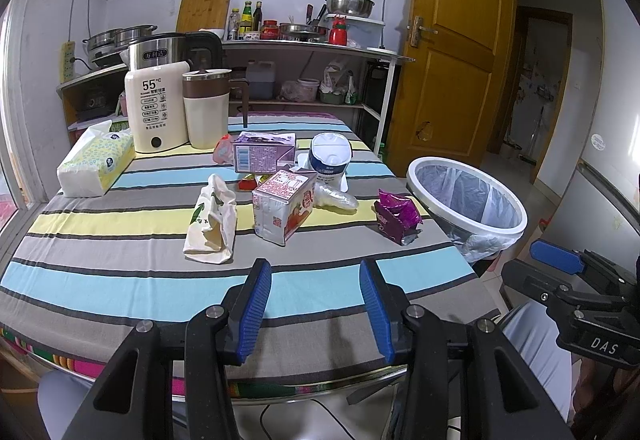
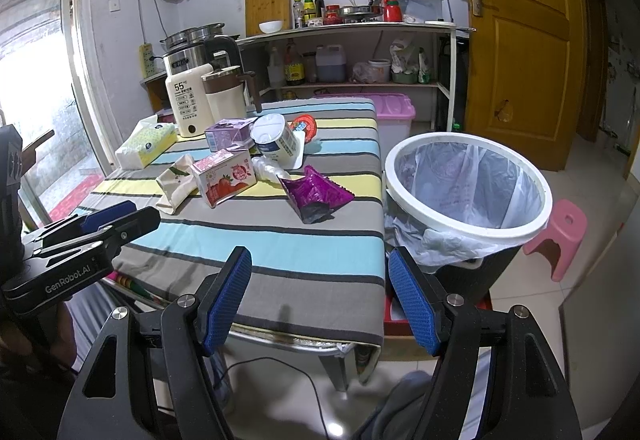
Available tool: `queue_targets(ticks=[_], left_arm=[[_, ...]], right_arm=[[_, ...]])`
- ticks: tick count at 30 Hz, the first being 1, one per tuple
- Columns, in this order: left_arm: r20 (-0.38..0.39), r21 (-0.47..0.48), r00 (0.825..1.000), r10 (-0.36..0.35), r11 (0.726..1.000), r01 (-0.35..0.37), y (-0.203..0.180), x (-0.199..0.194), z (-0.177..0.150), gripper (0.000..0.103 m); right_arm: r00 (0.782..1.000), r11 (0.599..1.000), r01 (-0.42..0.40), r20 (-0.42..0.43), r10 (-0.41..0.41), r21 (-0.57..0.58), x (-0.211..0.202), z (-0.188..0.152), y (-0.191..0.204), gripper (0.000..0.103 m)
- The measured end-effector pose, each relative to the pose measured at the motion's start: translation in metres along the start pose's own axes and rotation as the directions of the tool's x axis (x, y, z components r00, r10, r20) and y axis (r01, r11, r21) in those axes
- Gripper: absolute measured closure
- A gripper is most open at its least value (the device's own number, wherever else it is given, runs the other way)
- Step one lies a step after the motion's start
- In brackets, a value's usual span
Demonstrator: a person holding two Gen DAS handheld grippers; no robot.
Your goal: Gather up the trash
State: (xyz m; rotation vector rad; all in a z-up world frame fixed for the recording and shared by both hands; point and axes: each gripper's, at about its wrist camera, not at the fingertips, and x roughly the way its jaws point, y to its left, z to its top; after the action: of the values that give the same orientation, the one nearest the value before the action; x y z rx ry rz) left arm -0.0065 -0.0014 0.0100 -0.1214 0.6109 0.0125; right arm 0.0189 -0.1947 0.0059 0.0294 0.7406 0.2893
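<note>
While both pairs of tongs hang over the near edge of the table [image 1: 120, 252], each stands apart with nothing between its blue pads: the left tongs [image 1: 315, 306] and the right tongs [image 2: 320, 294]. Seen from the left wrist view, the right tool's body reads "DAS"; from the right wrist view, the left tool's reads "GenRobot.AI".

Beyond them, on the striped cloth, the trash lies in a loose cluster mid-table: a crumpled cream paper bag [image 1: 210, 222], a pink strawberry carton [image 1: 284, 210] just beside it, a purple carton [image 1: 264, 152] behind, a white tub [image 1: 330, 158] tipped on its side, and a torn purple wrapper [image 1: 396, 216] near the right edge. Their print is too small to read.

Off that edge stands a lined waste bin [image 2: 468, 232]. Farther back, a cream kettle [image 1: 158, 108] is marked "55°C", beside a tissue pack [image 1: 96, 164].
</note>
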Motion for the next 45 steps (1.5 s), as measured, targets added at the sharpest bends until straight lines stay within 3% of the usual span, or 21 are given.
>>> queue_targets(ticks=[26, 45], left_arm=[[-0.017, -0.015, 1.0, -0.002, 1.0, 0.002, 0.004, 0.006, -0.002, 0.057], [-0.04, -0.099, 0.992, 0.119, 0.987, -0.123, 0.066, 0.041, 0.018, 0.057]], right_arm=[[1.0, 1.0, -0.011, -0.013, 0.011, 0.0, 0.007, -0.002, -0.001, 0.031], [0.995, 0.995, -0.069, -0.071, 0.064, -0.066, 0.061, 0.022, 0.008, 0.031]])
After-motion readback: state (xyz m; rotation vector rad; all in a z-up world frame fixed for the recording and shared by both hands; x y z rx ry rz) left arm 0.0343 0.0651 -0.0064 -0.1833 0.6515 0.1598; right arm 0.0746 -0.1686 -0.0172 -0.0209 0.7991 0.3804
